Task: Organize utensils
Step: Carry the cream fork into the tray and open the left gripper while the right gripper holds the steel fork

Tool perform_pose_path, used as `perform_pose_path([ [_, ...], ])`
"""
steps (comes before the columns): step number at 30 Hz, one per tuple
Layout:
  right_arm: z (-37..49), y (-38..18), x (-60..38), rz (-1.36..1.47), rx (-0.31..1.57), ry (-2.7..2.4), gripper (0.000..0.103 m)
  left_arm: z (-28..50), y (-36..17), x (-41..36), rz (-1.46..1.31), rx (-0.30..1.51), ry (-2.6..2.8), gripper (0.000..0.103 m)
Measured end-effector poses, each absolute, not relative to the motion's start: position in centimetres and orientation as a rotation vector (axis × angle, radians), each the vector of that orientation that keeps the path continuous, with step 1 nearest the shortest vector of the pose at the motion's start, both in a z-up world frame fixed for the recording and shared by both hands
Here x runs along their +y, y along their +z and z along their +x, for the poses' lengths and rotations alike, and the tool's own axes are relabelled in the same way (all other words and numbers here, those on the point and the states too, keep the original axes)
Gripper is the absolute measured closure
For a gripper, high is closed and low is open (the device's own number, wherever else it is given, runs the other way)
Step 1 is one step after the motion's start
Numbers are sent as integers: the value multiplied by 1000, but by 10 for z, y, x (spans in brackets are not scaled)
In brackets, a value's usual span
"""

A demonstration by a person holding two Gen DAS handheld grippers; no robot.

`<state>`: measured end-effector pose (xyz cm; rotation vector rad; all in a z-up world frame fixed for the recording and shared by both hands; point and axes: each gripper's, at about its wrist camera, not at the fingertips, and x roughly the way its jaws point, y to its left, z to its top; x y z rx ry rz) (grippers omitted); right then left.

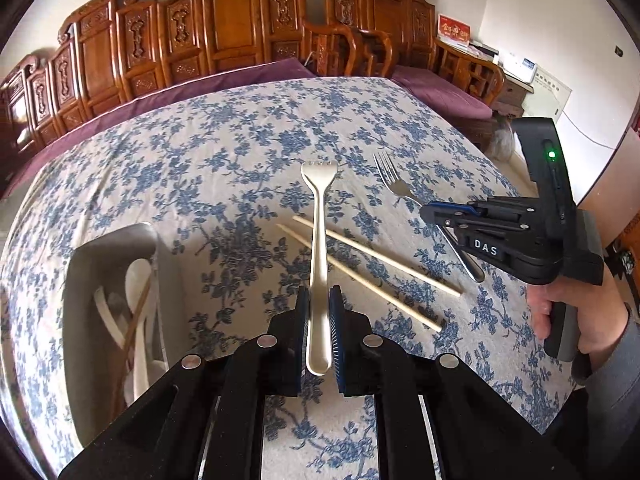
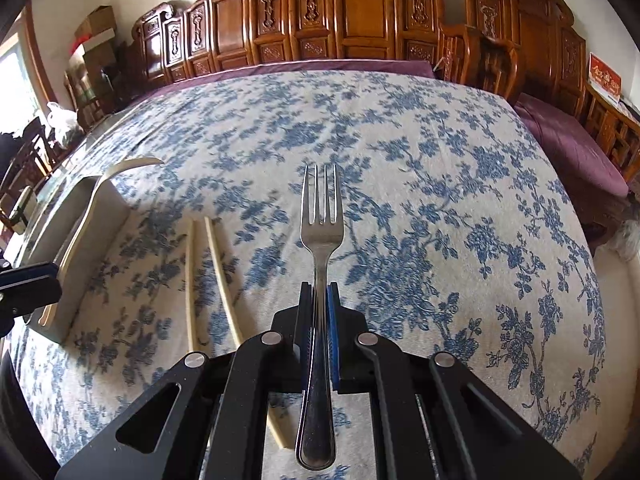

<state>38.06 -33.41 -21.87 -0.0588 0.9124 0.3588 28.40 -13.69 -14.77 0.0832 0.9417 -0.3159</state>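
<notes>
In the left wrist view my left gripper [image 1: 319,300] is shut on the handle of a steel fork with short tines [image 1: 319,208], held above the tablecloth with its head pointing away. Under it a pair of pale chopsticks [image 1: 372,276] lies crossed on the cloth. To the right, my right gripper [image 1: 434,216] is shut on a second fork [image 1: 394,184]. In the right wrist view that gripper [image 2: 320,292] clamps the long-tined fork [image 2: 322,228] mid-handle, tines forward. The chopsticks [image 2: 210,276] lie to its left.
A grey utensil tray [image 1: 80,272] at the left holds white spoons [image 1: 136,276] and brown chopsticks. The tray [image 2: 76,248] also shows at the left in the right wrist view. A person's hand [image 1: 560,320] grips the right tool. Carved wooden chairs line the far table edge.
</notes>
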Motion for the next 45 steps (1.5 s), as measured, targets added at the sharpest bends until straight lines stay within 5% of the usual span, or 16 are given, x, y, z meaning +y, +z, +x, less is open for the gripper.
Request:
perform_pose_path([
  [22,337,-195,-287,-104,865,428,94,250,-139,-44,37,913,-195,94],
  [45,302,-182,-241,-164,824,484,94,264,-190,27,5,1033,-65,93],
])
